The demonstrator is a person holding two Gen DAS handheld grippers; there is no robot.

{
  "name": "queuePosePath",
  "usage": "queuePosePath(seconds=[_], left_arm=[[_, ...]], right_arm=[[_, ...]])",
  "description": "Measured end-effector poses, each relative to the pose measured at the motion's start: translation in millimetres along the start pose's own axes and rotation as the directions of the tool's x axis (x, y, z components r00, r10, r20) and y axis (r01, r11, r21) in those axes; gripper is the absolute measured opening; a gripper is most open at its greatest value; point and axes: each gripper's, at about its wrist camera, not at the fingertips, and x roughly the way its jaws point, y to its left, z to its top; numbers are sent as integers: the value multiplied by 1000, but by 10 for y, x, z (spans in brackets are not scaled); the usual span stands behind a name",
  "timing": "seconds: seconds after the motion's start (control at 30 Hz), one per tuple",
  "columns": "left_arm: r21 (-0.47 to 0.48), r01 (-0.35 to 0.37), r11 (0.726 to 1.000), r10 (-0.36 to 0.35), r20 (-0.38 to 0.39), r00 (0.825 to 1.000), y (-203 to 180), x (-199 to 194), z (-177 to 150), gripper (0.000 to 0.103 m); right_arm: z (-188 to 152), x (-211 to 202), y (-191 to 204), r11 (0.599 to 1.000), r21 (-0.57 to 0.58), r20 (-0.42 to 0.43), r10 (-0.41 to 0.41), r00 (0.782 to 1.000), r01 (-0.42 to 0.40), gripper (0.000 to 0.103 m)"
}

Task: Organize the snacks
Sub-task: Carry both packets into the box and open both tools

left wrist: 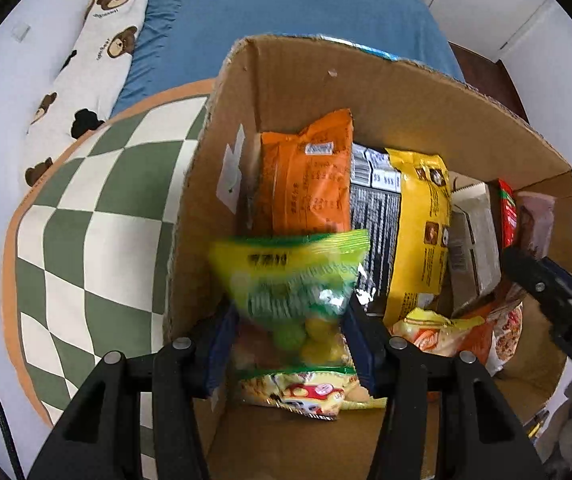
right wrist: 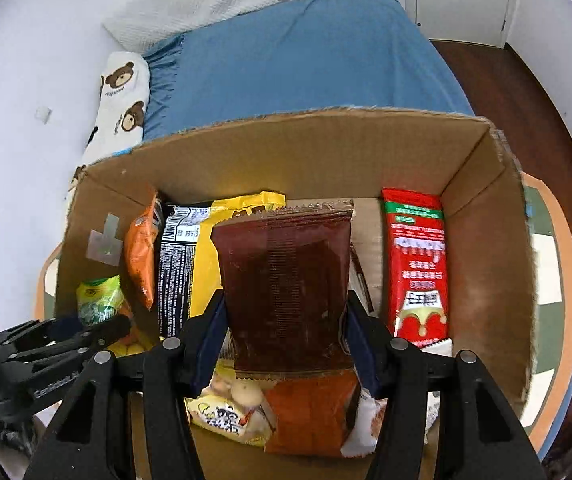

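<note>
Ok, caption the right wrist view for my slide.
Right gripper lowers a brown packet into a cardboard box of snacks, beside a red packet.

A cardboard box (left wrist: 386, 92) packed with snack packets stands on a round green-and-white checkered mat (left wrist: 86, 248) with an orange rim, beside a bed under a blue cover (right wrist: 298, 60) where a bear-print bolster (left wrist: 90, 64) lies.

Both hand-held grippers (left wrist: 292, 344) (right wrist: 286, 344) pointing downward

Black left gripper (left wrist: 292, 344) and right gripper (right wrist: 286, 344), blue pads, silver pins.
</note>
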Motion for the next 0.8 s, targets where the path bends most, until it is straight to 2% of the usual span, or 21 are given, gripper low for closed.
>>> queuePosePath(seconds=[0.03,0.1,0.17,0.33,0.5,0.8], left_arm=[[-5,8,1000,-8,1,1000,7,2,19,57],[-18,48,999,-48,-11,999,20,4,48,67],[-20,63,998,-63,-7,998,3,-1,66,74],[8,17,1000,-17,19,1000,-86,-61,33,75],[14,22,1000,-22,47,999,-128,-164,-61,75],[50,16,999,-24,157,987,-284,-500,-498,75]], right_arm=[[11,56,13,1000,-7,-19,-11,1000,11,69],[7,128,30,1000,-19,-47,-14,999,13,86],[-5,142,23,1000,-20,-51,-16,999,15,87],[-48,91,-89,1000,11,-41,-3,999,3,87],[-181,-44,-190,999,31,-19,-12,1000,13,87],[-547,-541,-200,999,-3,71,-48,996,48,87]])
